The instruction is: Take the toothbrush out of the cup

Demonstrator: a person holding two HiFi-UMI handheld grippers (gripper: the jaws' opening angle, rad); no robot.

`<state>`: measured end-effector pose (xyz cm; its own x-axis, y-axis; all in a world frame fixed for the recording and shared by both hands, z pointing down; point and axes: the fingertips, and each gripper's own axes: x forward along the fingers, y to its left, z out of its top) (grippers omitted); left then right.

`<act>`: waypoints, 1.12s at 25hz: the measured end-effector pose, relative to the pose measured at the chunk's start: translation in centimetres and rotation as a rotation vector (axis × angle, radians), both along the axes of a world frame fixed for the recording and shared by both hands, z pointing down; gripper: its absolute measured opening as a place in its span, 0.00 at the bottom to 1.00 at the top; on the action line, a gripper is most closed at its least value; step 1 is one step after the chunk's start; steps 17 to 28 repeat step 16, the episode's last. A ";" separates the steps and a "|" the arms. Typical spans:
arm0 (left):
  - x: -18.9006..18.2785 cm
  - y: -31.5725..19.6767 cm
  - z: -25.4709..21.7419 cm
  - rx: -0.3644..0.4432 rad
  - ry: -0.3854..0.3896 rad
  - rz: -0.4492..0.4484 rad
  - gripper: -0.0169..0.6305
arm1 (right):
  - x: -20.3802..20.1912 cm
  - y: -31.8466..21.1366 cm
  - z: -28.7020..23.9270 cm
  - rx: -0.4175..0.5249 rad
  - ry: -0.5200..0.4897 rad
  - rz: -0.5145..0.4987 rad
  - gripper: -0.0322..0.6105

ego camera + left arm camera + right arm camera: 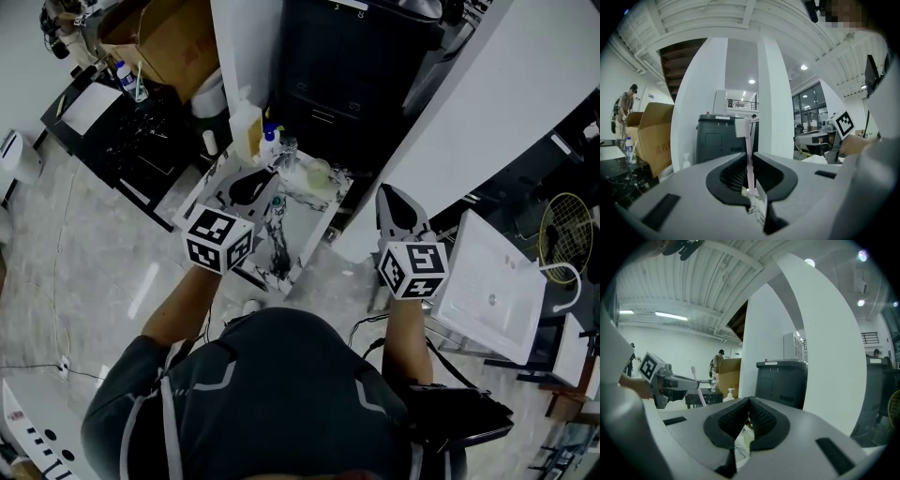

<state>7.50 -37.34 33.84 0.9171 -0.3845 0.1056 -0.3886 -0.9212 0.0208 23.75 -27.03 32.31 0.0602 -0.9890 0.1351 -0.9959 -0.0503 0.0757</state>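
White columns, a dark grey bin point(717, 136) and a cardboard box point(652, 136) fill the background. Below them the head view shows a small black-and-white marbled surface point(309, 225) crowded with bottles and what looks like a pale translucent cup point(317, 172).

The left gripper point(251, 187) has its fingers clamped on the toothbrush point(749, 159) low on the handle. It holds the brush upright above the surface, bristles on top. That grip suits a straight lift: with the handle vertical, the brush can clear a cup's rim without tipping the cup. The handle's lower end seems to hang free just below the fingers, so I judge it already out of the cup, though the cup itself is hard to place from the left gripper view.

The right gripper point(389, 194) is level, off to the right of the surface. Its fingers are together with nothing between them, probably parked out of the way.

The toothbrush is slim and pale pink, with a narrow straight handle and a small block of white bristles. Seen from the right gripper view, it leans only slightly.
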 end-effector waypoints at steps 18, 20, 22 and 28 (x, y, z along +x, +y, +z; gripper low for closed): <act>0.2 -0.5 -1.0 0.026 0.017 0.014 0.10 | 0.0 -0.7 0.0 0.003 0.015 0.018 0.09; 0.2 -0.5 -1.0 0.026 0.017 0.014 0.10 | 0.0 -0.7 0.0 0.003 0.015 0.018 0.09; 0.2 -0.5 -1.0 0.026 0.017 0.014 0.10 | 0.0 -0.7 0.0 0.003 0.015 0.018 0.09; 0.2 -0.5 -1.0 0.026 0.017 0.014 0.10 | 0.0 -0.7 0.0 0.003 0.015 0.018 0.09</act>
